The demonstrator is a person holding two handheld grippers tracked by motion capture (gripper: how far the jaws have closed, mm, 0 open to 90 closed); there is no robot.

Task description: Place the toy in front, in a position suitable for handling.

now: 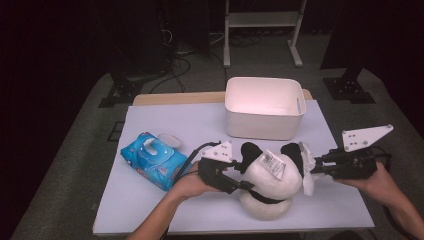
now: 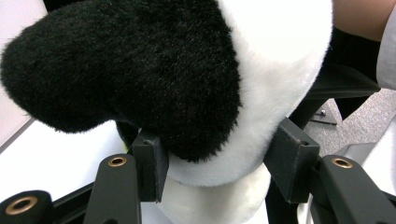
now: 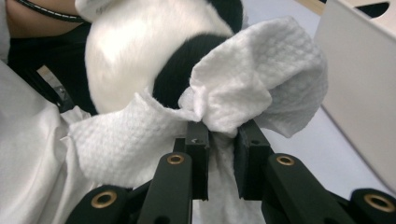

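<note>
Plush panda (image 1: pixel 270 182) is set near the table's front edge (image 1: pixel 230 231), close to the middle. Its black-and-white limb is clamped between the pads of the left gripper (image 1: pixel 239 181), whose jaws press into the fur from both sides. A crumpled white wipe (image 3: pixel 252 100) is pinched in the right gripper (image 1: pixel 314 167) and held against the panda's black ear. Open tabletop (image 1: pixel 190 125) is left ahead (white bin (image 1: pixel 265 107) at the far edge, blue wipes pack (image 1: pixel 152 160) at left).
</note>
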